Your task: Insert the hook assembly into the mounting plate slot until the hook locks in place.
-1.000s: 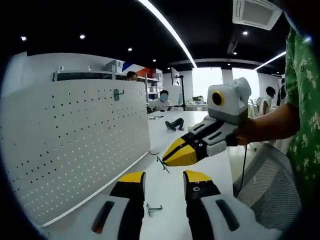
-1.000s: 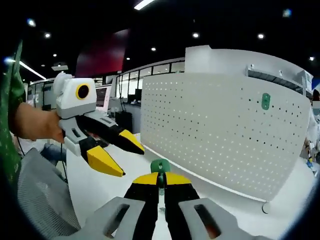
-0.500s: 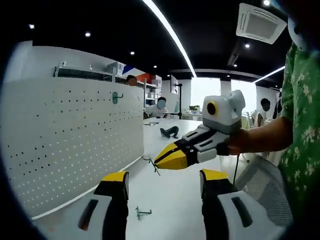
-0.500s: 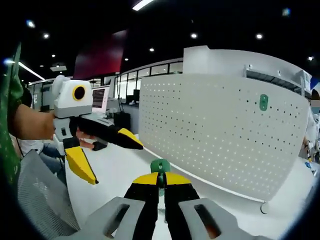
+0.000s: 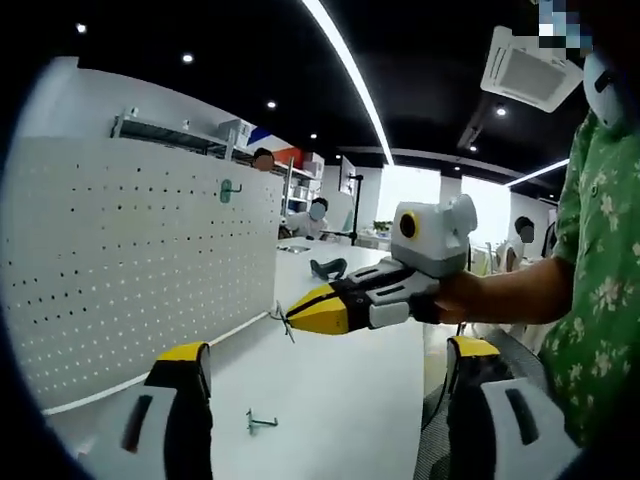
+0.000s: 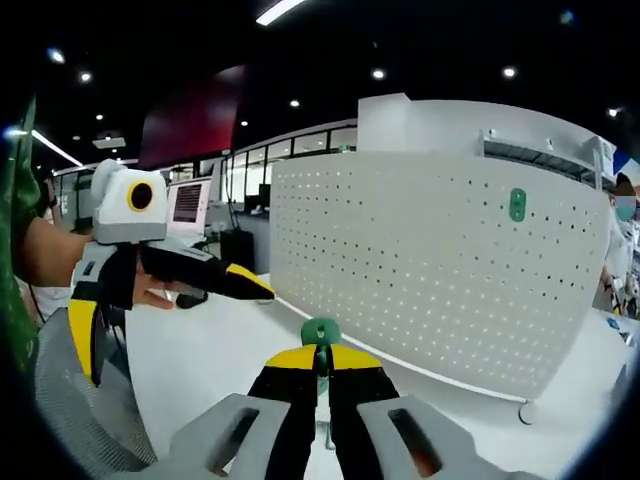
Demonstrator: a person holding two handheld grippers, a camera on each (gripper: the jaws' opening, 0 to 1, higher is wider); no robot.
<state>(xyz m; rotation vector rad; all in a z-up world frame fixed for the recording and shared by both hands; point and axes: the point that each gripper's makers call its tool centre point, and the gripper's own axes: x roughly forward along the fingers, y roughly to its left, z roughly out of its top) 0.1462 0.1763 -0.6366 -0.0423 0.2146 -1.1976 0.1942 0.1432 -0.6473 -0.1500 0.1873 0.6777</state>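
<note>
The right gripper rises at the bottom middle of the right gripper view, its jaws pressed together on a green-headed hook. The left gripper has its jaws spread wide at the bottom of the left gripper view, nothing between them. A second hook lies on the white table between them, and a white pegboard with a green hook near its top stands at right.

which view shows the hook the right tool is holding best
The right gripper view: the green-topped hook sits close up, pinched between the right tool. In the left gripper view it is a thin wire at that tool's tip.
</note>
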